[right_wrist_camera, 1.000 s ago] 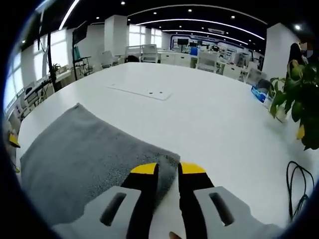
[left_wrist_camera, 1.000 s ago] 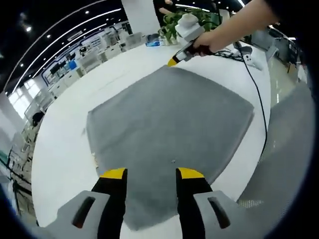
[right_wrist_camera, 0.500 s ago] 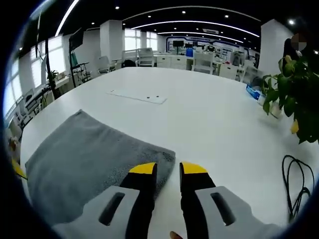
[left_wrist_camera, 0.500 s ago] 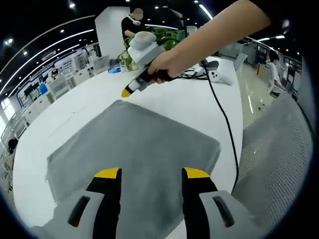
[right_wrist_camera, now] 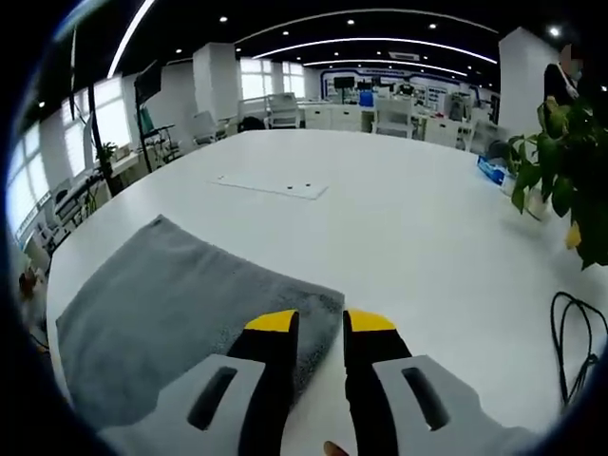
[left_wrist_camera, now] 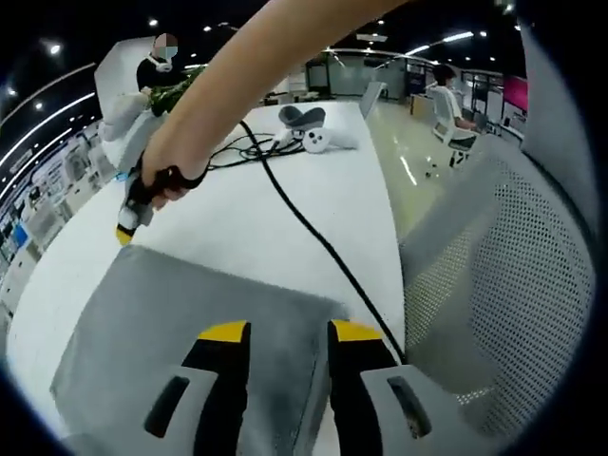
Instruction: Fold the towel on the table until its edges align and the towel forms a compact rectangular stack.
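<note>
Grey towel (right_wrist_camera: 180, 313) flat on white table (right_wrist_camera: 408, 237); left gripper (left_wrist_camera: 281, 334) and right gripper (right_wrist_camera: 311, 325) each clamped on a towel corner.

Grey towel (left_wrist_camera: 199, 309) lies flat on the white bench (left_wrist_camera: 247, 218), spread as one rectangular sheet, fuzzy terry surface, no clear fold lines visible. In the left gripper view one corner sits near the bench edge, just under that view's jaws. In the right gripper view the towel (right_wrist_camera: 171, 313) shows a thick hemmed edge and another corner at the jaws.
</note>
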A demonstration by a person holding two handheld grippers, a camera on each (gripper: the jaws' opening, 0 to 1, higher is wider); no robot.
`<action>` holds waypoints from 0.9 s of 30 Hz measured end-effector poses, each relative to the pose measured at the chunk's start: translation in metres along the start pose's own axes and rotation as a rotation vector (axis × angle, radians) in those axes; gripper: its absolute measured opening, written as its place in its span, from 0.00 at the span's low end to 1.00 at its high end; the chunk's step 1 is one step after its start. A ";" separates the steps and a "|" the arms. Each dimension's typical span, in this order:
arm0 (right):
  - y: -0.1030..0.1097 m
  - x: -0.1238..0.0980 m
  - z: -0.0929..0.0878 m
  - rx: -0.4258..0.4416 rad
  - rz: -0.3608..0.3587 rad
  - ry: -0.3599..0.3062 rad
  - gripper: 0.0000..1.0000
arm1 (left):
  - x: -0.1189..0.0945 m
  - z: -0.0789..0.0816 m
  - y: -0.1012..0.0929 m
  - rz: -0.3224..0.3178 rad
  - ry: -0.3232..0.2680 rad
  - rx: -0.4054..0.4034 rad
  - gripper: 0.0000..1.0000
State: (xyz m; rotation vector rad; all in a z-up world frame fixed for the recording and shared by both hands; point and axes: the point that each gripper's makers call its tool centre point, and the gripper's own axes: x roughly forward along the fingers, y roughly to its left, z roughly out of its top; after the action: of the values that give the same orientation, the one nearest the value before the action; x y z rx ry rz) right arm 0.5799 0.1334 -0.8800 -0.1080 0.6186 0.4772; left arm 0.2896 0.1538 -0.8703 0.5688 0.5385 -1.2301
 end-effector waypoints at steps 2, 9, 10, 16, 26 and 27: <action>-0.003 0.003 -0.001 0.014 -0.006 0.003 0.18 | 0.006 0.001 -0.005 -0.019 -0.005 0.029 0.30; -0.007 0.010 -0.006 0.031 -0.004 0.022 0.18 | 0.019 -0.002 -0.018 -0.075 -0.034 0.023 0.22; -0.007 0.011 -0.006 0.031 -0.004 0.022 0.19 | 0.021 -0.001 -0.022 -0.087 -0.037 0.032 0.20; -0.014 0.017 -0.008 0.054 -0.014 0.022 0.19 | 0.027 -0.007 -0.027 -0.102 -0.027 0.027 0.18; -0.018 0.029 -0.009 0.066 -0.024 0.034 0.17 | 0.029 -0.007 -0.022 -0.082 -0.024 -0.002 0.18; -0.019 0.030 -0.009 0.068 -0.026 0.033 0.17 | 0.031 -0.003 -0.024 -0.093 -0.048 -0.011 0.17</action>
State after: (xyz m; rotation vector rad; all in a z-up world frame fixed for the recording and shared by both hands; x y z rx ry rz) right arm 0.6056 0.1262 -0.9056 -0.0590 0.6640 0.4295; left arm 0.2738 0.1282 -0.8954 0.5083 0.5362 -1.3251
